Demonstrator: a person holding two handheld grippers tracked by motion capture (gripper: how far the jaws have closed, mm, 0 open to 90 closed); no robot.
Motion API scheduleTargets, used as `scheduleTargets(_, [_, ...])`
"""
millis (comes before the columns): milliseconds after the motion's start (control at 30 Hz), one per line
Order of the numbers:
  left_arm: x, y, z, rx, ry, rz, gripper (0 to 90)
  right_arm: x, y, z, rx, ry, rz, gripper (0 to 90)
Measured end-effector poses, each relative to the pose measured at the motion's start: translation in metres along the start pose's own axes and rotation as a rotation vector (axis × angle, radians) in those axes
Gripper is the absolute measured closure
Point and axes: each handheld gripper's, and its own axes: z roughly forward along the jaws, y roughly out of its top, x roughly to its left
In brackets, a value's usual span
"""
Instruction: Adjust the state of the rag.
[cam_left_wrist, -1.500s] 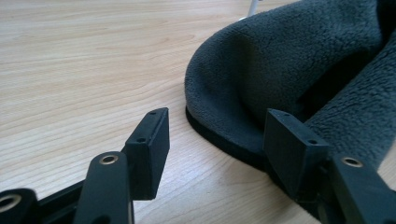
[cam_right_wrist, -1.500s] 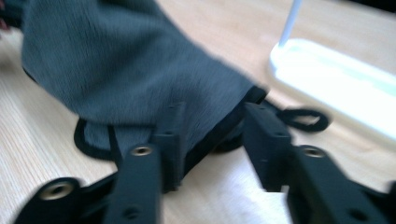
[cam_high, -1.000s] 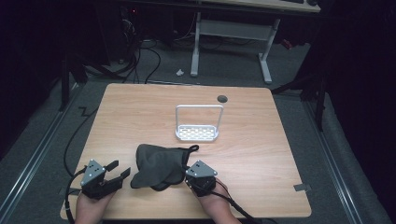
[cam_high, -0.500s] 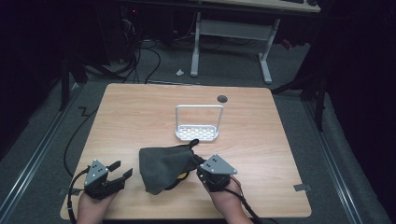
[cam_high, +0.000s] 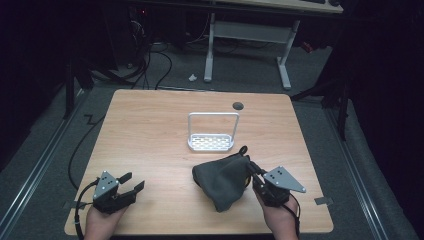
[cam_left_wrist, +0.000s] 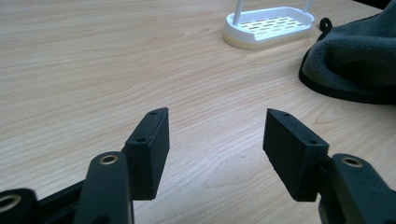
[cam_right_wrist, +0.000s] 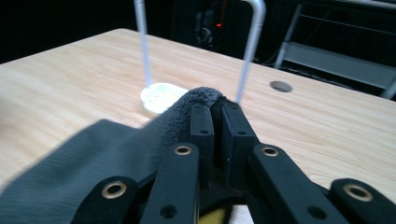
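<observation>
Grey fleece cloth (cam_high: 221, 180) is seen crumpled on the wooden bench (cam_high: 150, 130), toward the near right part of its top, just in front of a white rack (cam_high: 212, 142). Its right edge is pinched by the right tool (cam_high: 253, 172), whose jaws are pressed together on a raised fold of the fabric; in the right gripper view that fold (cam_right_wrist: 205, 95) is seen humped over the tips of the closed jaws, with the rest of the cloth spilling down to the left. A small black loop (cam_high: 243, 149) is seen at the cloth's far corner, near the rack's base.

The rack is made up of a slotted white tray with a tall wire hoop standing over it; it is placed near the middle of the bench and is not touched by the cloth as far as can be told from the high view. A round grommet hole (cam_high: 238, 105) is set into the bench beyond the rack.

The left tool (cam_high: 131, 183) is held low at the near left corner of the bench, well apart from the cloth. Its jaws are spread wide with bare wood between them, and nothing is gripped. In the left gripper view the cloth (cam_left_wrist: 359, 60) is seen off to the right and the rack (cam_left_wrist: 268, 28) farther back.
</observation>
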Motion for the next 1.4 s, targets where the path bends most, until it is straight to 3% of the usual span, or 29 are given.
scheduleTargets(33, [-0.001,0.001,0.0,-0.004,-0.006,-0.002,41.7,0.007,-0.001,0.003,0.005,0.023,-0.007,85.1])
scheduleTargets(67, [-0.003,0.002,-0.001,-0.009,-0.008,-0.003,42.1,0.024,-0.004,0.013,0.021,0.064,-0.039,85.1])
scheduleTargets(100, [-0.005,0.002,-0.001,-0.012,-0.016,-0.005,42.1,0.024,-0.004,0.013,0.021,0.064,-0.039,85.1])
scheduleTargets(167, [-0.009,0.004,-0.001,-0.015,-0.032,0.001,42.6,0.044,-0.007,0.024,0.036,0.11,-0.055,85.1])
scheduleTargets(200, [-0.012,0.004,-0.001,-0.016,-0.039,0.007,43.0,0.061,-0.009,0.034,0.052,0.155,-0.076,85.1])
scheduleTargets(233, [-0.015,0.005,0.0,-0.015,-0.046,0.013,43.0,0.061,-0.009,0.034,0.052,0.155,-0.076,85.1])
scheduleTargets(400, [-0.032,0.007,0.005,-0.011,-0.094,0.047,43.3,0.104,-0.021,0.056,0.112,0.263,-0.121,85.0])
scheduleTargets(567, [-0.051,0.009,0.013,0.007,-0.132,0.087,43.2,0.119,-0.028,0.06,0.142,0.31,-0.15,81.3])
scheduleTargets(600, [-0.054,0.009,0.014,0.009,-0.135,0.094,43.2,0.118,-0.027,0.056,0.136,0.319,-0.144,72.3])
scheduleTargets(733, [-0.064,0.01,0.02,0.019,-0.146,0.106,43.2,0.105,-0.019,0.041,0.107,0.319,-0.112,66.7])
scheduleTargets(800, [-0.068,0.011,0.023,0.022,-0.152,0.104,42.7,0.085,-0.013,0.024,0.07,0.277,-0.101,66.6])
scheduleTargets(833, [-0.07,0.013,0.024,0.024,-0.15,0.109,42.7,0.085,-0.013,0.024,0.07,0.277,-0.101,66.6])
scheduleTargets(933, [-0.079,0.02,0.027,0.016,-0.146,0.131,42.6,0.064,-0.017,0.015,0.063,0.228,-0.086,68.5])
scheduleTargets(1033, [-0.088,0.034,0.032,0.005,-0.142,0.142,42.8,0.045,-0.035,0.018,0.094,0.168,-0.061,73.1])
scheduleTargets(1067, [-0.088,0.034,0.032,0.005,-0.142,0.142,42.8,0.042,-0.039,0.02,0.109,0.156,-0.067,74.0])
scheduleTargets(1100, [-0.091,0.045,0.035,-0.012,-0.156,0.117,42.8,0.04,-0.044,0.023,0.125,0.14,-0.075,74.5])
scheduleTargets(1200, [-0.094,0.057,0.037,-0.035,-0.165,0.106,42.9,0.036,-0.05,0.027,0.155,0.138,-0.067,75.2])
scheduleTargets(1233, [-0.099,0.067,0.042,-0.044,-0.19,0.09,42.8,0.035,-0.053,0.029,0.17,0.139,-0.071,75.3])
scheduleTargets(1400, [-0.113,0.077,0.059,-0.014,-0.228,0.076,40.9,0.038,-0.056,0.033,0.187,0.144,-0.083,75.3])
